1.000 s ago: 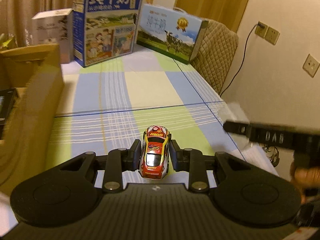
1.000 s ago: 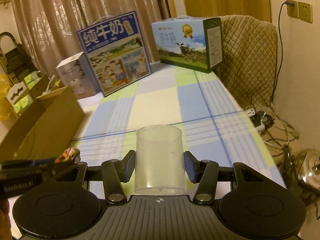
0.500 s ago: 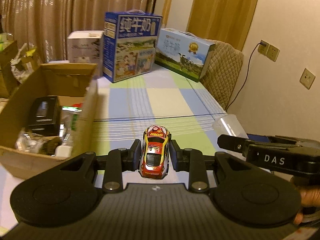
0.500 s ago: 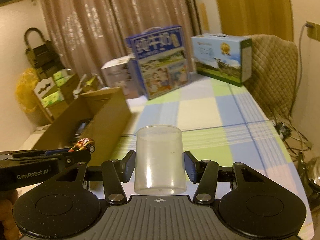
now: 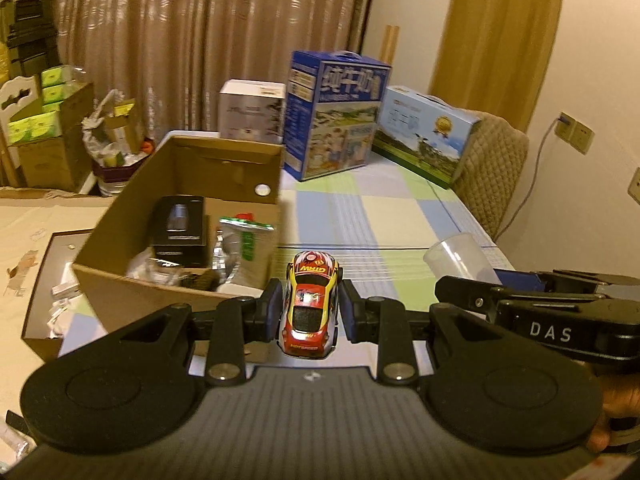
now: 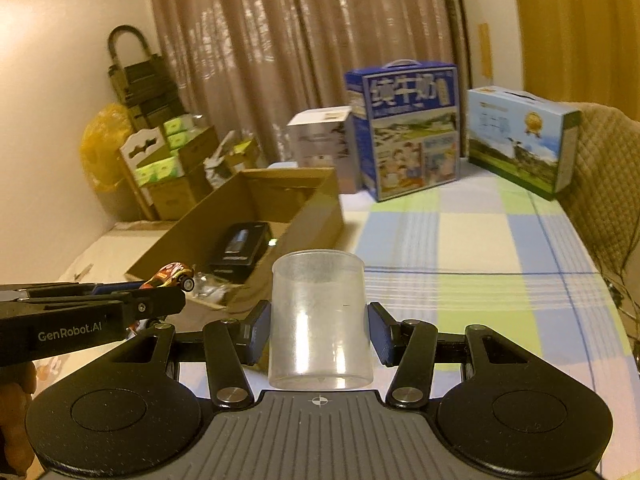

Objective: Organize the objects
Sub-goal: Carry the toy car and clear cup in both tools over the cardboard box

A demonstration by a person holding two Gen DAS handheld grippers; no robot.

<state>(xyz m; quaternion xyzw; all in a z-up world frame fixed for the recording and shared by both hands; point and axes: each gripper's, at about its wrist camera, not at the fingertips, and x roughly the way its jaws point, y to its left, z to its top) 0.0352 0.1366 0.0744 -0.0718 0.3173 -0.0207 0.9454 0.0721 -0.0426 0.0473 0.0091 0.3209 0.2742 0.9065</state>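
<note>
The left gripper is pinching a toy car by its flanks, held in the air just short of the cardboard box; it looks light, hard and slick, so the sides suit it. The right gripper is clasping a clear plastic cup, thin-walled and probably easily squashed. Farther back, the box's contents are overlapping and hard to identify.

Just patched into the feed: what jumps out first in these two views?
The red and yellow toy car clamped in the left gripper, and the clear plastic cup clamped in the right gripper. Ahead to the left, an open cardboard box sits on the checked tablecloth, already holding items.
</note>
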